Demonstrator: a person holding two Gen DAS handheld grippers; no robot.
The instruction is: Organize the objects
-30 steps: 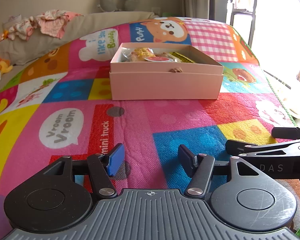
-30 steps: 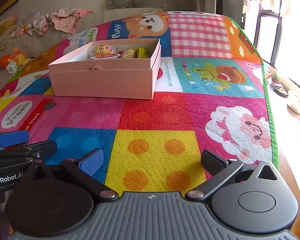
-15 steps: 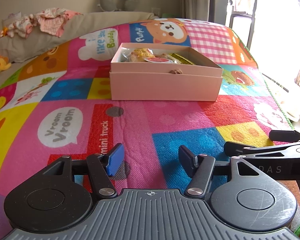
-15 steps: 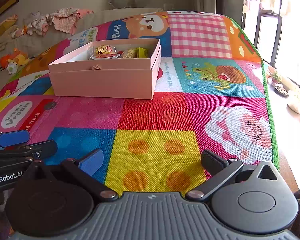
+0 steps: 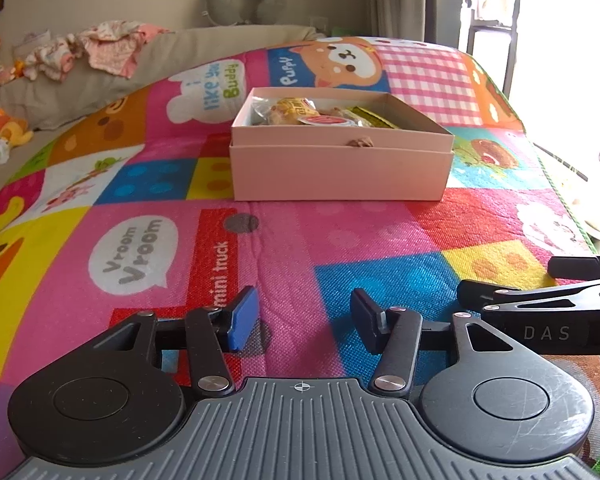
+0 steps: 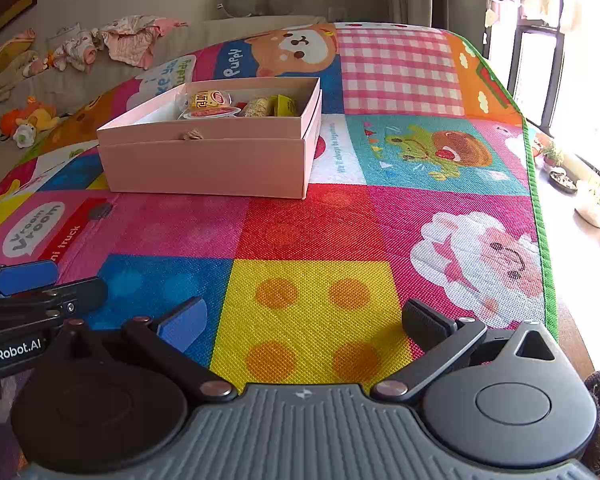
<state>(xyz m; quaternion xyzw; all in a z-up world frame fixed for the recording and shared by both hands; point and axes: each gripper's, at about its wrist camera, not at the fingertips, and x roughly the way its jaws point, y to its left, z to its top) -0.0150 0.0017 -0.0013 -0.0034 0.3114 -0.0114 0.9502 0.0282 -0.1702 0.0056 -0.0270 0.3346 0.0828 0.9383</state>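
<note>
Snack packets [image 6: 236, 107] lying inside pink box [image 5: 340, 164], lid off, sat on bright cartoon play mat [image 6: 308, 288]. Nothing loose visible on mat around box in either view.

Almost no change over the last second: box sits a touch lower in left wrist view, hinting at slight tilt or creep of that gripper; right wrist view unchanged. No reach begun, no item lifted.

Left gripper [image 5: 302, 322] low over mat, well short of box, blue pads [image 5: 242, 318] parted by a moderate gap, gripping nothing. Right gripper [image 6: 308, 324] beside it, also well short of box, spread much wider, likewise empty.

Judged from this: sorting either finished or paused, with both tools idle and everything small already boxed.
</note>
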